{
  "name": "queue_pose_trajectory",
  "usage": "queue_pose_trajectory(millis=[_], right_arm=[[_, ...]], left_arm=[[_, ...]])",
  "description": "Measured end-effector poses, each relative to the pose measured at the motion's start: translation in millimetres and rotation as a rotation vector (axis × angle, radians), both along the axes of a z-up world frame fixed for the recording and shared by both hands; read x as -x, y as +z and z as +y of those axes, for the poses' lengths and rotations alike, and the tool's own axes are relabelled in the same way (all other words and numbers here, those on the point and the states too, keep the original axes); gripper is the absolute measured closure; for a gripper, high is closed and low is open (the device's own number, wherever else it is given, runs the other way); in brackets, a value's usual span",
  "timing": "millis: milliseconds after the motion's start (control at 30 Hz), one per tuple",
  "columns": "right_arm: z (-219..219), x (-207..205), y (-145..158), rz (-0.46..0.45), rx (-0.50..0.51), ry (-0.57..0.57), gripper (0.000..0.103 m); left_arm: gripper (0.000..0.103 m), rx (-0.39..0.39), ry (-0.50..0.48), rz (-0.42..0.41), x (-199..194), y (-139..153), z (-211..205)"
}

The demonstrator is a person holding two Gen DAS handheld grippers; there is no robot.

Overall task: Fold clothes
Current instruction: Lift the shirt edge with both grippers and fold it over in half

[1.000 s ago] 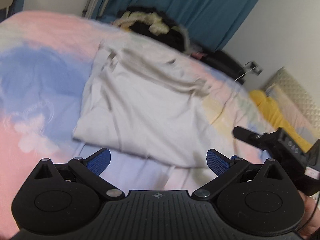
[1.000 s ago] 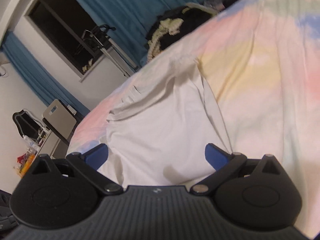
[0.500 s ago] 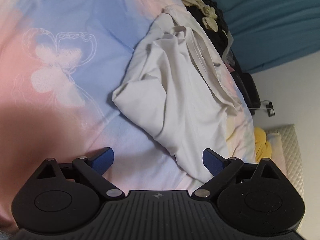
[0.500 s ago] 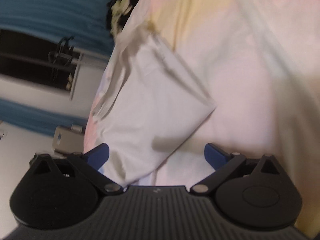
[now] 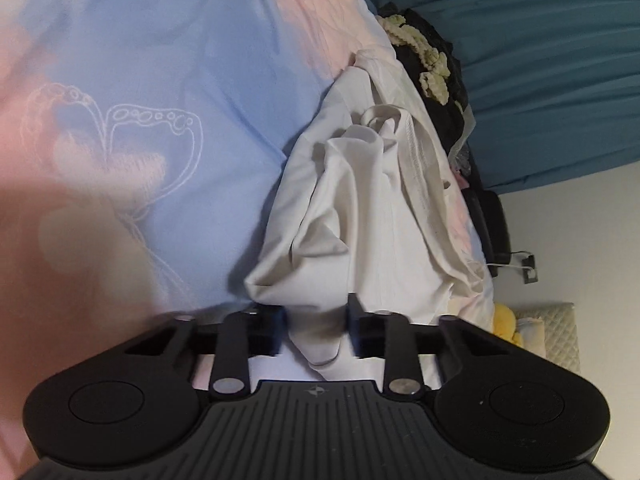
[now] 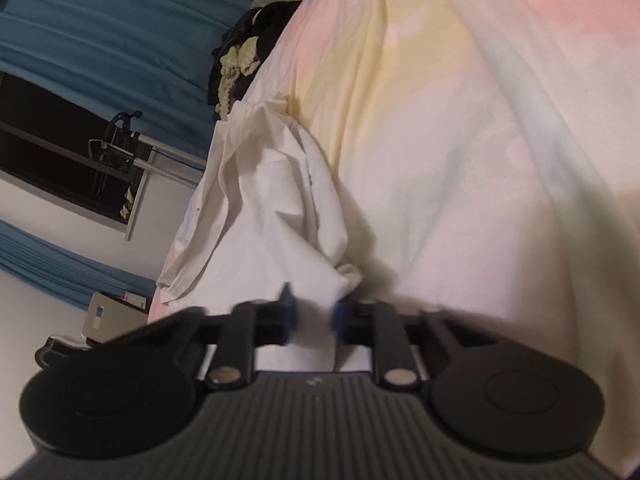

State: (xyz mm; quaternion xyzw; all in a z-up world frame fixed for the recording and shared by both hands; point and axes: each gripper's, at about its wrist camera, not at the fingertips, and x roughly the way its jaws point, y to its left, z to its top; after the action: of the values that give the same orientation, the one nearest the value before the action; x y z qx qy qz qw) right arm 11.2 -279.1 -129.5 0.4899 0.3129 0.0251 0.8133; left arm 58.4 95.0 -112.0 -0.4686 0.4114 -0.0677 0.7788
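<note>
A big bed (image 5: 168,92) fills the space ahead of both sets of jaws. Its cover is soft pink, blue and yellow, with a white butterfly (image 5: 116,160) drawn on the blue part, off to the left of the left jaws.

A blue curtain (image 5: 552,60) hangs behind the bed, far past the jaws.

A white shirt (image 5: 360,220) lies crumpled on the bed. It runs from right between the jaws out toward the far end of the bed. No box or basket shows, and the shirt sits on the bed cover alone.

A dark pile of clothes with pale frilly trim (image 5: 432,60) sits at the far end of the bed, just past the shirt.

The left gripper (image 5: 314,330) has just been closing. Its jaws pinch the near edge of the shirt, and a fold of white cloth hangs between them.

The right gripper (image 6: 310,316) has just been closing too. Its jaws pinch another bit of the shirt (image 6: 272,216) at the near corner, with white cloth squeezed between the blue tips.
</note>
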Motion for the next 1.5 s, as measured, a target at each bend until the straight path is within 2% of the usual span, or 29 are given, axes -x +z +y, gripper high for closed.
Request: queue_pose_trajectory(millis=[33,167,233,367,533,633,767,933,1100,1267,1500], right_arm=[[1,1,2,-0.010,0.007,0.004,0.093],[1,16,24,-0.089,0.018,-0.008,0.094],[-1,26,40,-0.116,0.022,-0.009,0.095],[-3,61,68,-0.150,-0.019,-0.007,0.095],[-7,119,92,-0.129,-0.088,0.014,0.095],[-9,159,104,-0.118,-0.117,0.009,0.095],[-7,183,103,-0.102,-0.182,-0.052,0.095],[-3,158,96,-0.067,-0.216,-0.089,0.094],[-5,89,91,-0.026,-0.296,-0.146,0.092],[-15,6,88,-0.005,-0.260,-0.179,0.091],[-14,-90,40,0.114,-0.175,-0.176,0.091]], left_arm=[[0.089,-0.006,0.001,-0.009,2,3,-1],[0.093,-0.082,-0.016,-0.098,18,34,-2],[0.094,-0.079,-0.019,-0.140,32,53,2],[0.094,-0.019,-0.029,-0.201,70,83,11],[0.094,0.085,-0.039,-0.218,138,102,26],[0.094,0.104,-0.054,-0.231,179,110,30],[0.094,0.103,-0.070,-0.242,199,111,32],[0.094,0.143,-0.035,-0.213,169,99,35],[0.094,0.155,0.015,-0.193,94,101,32],[0.093,0.130,0.036,-0.137,11,91,29],[0.093,0.033,0.029,-0.047,-82,55,18]])
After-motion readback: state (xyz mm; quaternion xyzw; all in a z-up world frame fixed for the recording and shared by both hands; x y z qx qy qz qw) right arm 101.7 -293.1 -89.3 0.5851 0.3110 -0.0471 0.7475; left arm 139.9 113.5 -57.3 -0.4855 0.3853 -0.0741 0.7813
